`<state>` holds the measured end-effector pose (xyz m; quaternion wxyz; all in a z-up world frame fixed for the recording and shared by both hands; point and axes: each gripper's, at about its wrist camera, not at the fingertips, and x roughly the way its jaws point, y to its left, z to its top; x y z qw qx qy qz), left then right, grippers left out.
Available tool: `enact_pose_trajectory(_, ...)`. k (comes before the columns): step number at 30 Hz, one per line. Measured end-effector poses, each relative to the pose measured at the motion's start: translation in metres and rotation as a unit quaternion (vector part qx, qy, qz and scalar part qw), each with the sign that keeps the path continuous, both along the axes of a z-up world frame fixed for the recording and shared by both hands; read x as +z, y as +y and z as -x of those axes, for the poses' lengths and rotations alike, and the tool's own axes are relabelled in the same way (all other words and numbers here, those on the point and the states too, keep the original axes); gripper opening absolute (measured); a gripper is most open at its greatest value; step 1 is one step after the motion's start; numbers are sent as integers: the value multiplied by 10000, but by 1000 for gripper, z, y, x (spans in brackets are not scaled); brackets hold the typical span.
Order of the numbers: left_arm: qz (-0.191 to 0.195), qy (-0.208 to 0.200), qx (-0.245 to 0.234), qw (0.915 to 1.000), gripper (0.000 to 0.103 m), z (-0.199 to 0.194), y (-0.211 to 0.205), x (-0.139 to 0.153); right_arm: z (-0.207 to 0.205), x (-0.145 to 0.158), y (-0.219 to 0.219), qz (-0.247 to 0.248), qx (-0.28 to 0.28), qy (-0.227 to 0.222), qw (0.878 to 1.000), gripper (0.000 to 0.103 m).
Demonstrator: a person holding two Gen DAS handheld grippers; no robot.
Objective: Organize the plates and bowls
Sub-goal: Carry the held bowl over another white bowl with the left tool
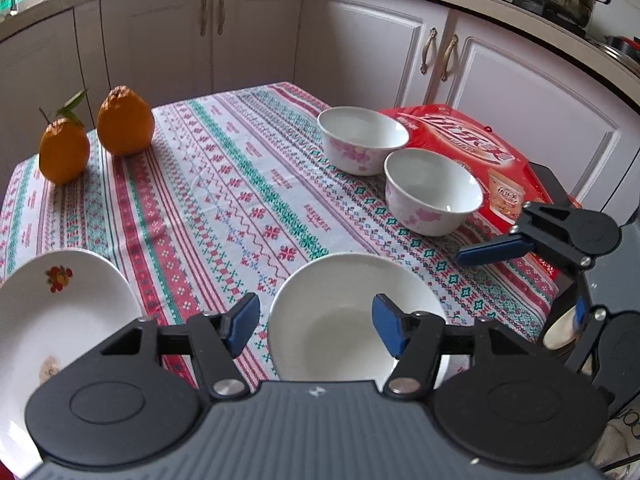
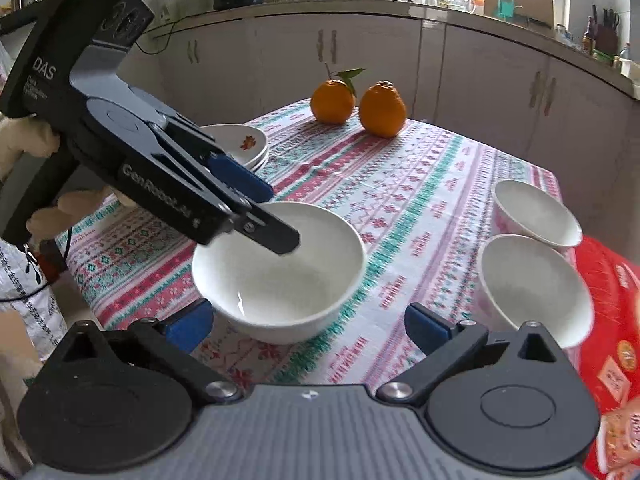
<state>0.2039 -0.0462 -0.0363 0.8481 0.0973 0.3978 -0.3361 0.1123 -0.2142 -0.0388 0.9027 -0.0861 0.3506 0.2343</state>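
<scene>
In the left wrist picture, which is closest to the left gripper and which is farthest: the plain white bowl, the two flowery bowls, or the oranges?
From the left gripper:
1. Plain white bowl, right at the fingertips.
2. Nearer flowery bowl, right of centre.
3. Farther flowery bowl, just behind it, by the red box.
4. Oranges, far left corner of the table.

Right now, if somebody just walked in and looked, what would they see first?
Probably the big white bowl in the middle of the stripy tablecloth, with the left gripper open over its rim and the right gripper open wide just in front of it. Next come the two bright oranges at the far corner, one with green leaves. Two small pink-flowered bowls sit beside a red box.
</scene>
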Motion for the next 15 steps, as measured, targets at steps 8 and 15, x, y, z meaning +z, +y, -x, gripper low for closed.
enact_pose_trajectory(8,-66,-255,-165,9995,69,6,-16,12,13,9,-31,350,-714,-328,9963,103)
enact_pose_trajectory(15,-170,-393,-288,9987,77,1,-41,17,12,4,-60,442,-1180,-408,9912,103)
